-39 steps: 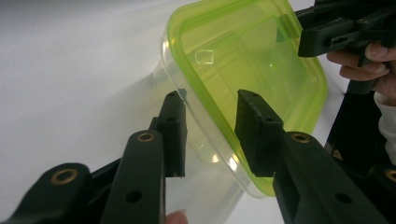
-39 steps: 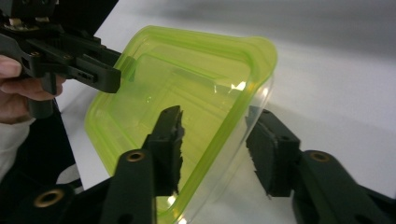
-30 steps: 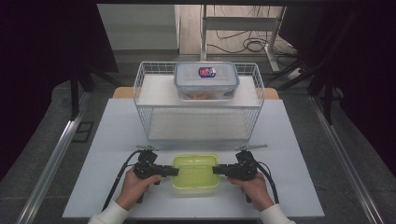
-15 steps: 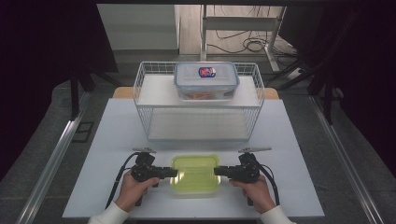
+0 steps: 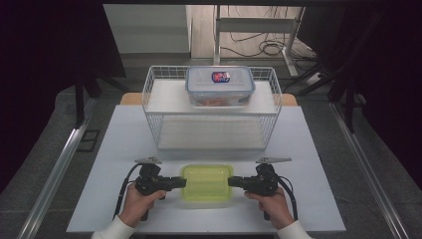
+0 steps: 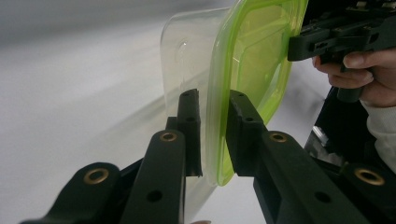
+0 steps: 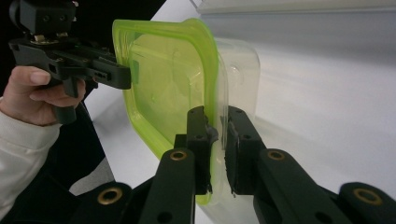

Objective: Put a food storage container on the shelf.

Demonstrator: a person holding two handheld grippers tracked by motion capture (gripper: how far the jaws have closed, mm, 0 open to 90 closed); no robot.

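Note:
A clear container with a lime-green lid (image 5: 206,182) lies flat on the white table (image 5: 124,134) near its front edge. My left gripper (image 5: 183,182) holds its left end and my right gripper (image 5: 231,182) its right end. In the left gripper view the left gripper (image 6: 212,102) has one jaw on each side of the green lid rim (image 6: 252,60). The right gripper (image 7: 215,119) pinches the opposite rim (image 7: 168,88) the same way. Both pairs of jaws have just been closing with the rim between them. The pads now rest against it.
A white wire basket (image 5: 211,107) stands at the back middle of the table. On its upper shelf sits a clear box with a blue-edged lid (image 5: 220,84). Bare table lies to either side of the hands. Dark curtains flank the table.
Both hands and the green-lidded container stay almost where they were, with the grippers still at the container's two ends.

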